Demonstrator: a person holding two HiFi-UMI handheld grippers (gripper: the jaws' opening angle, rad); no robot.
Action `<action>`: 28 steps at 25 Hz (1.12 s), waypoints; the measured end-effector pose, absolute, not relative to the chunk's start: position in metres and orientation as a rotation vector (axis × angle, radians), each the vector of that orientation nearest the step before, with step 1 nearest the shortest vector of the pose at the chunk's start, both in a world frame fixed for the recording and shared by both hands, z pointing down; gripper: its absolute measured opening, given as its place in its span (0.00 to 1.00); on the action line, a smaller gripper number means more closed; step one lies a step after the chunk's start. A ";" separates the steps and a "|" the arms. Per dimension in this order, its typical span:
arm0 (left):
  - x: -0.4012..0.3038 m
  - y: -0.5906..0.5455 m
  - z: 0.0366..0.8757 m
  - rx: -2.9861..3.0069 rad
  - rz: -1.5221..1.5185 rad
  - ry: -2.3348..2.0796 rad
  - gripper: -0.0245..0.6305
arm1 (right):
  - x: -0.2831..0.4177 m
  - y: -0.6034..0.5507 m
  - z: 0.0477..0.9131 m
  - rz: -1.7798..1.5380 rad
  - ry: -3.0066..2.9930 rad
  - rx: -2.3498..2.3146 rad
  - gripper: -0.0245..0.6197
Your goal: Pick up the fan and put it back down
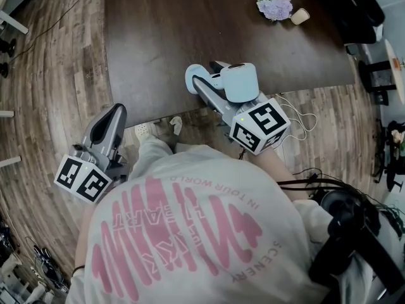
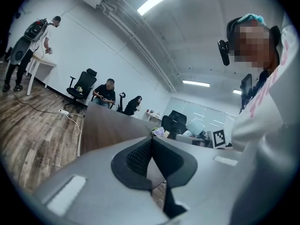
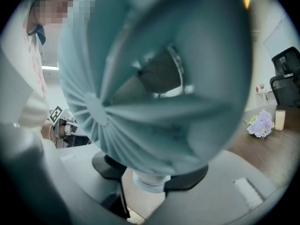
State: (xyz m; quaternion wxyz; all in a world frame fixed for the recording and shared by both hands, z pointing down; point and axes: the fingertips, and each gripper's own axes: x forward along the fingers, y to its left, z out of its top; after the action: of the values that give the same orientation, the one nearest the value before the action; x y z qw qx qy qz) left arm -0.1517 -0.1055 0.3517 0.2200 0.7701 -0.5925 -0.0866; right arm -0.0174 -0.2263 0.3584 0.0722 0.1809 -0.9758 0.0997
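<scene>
So the right tongs [image 1: 207, 80] are clamped on the neck of the pale blue fan [image 1: 240, 82], just under its round head. The fan sits in that grip right over the near edge of the dark counter [image 1: 190, 30]. Can't tell if its base touches the wood or not. The left tongs [image 1: 116, 111] are pressed together with nothing in them, off the counter over the wooden floor [image 1: 50, 75]. Purple flowers [image 1: 275, 7] lie at the far end of the counter.
</scene>
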 end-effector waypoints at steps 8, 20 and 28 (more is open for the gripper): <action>-0.179 -0.099 0.359 2.024 -0.219 -1.723 0.07 | -0.037 -0.238 0.372 0.335 -2.906 0.506 0.38; -0.215 -0.096 0.369 1.929 -0.218 -1.780 0.07 | -0.070 -0.250 0.410 0.465 -2.823 0.476 0.38; -0.235 -0.111 0.376 1.896 -0.203 -1.776 0.07 | -0.089 -0.267 0.433 0.525 -2.759 0.471 0.37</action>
State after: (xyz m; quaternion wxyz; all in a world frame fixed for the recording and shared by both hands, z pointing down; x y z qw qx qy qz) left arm -0.2349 -0.1112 0.3762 0.2647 0.7018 -0.6571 -0.0751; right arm -0.0886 -0.2670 0.4330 0.1463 0.1636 -0.9584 0.1823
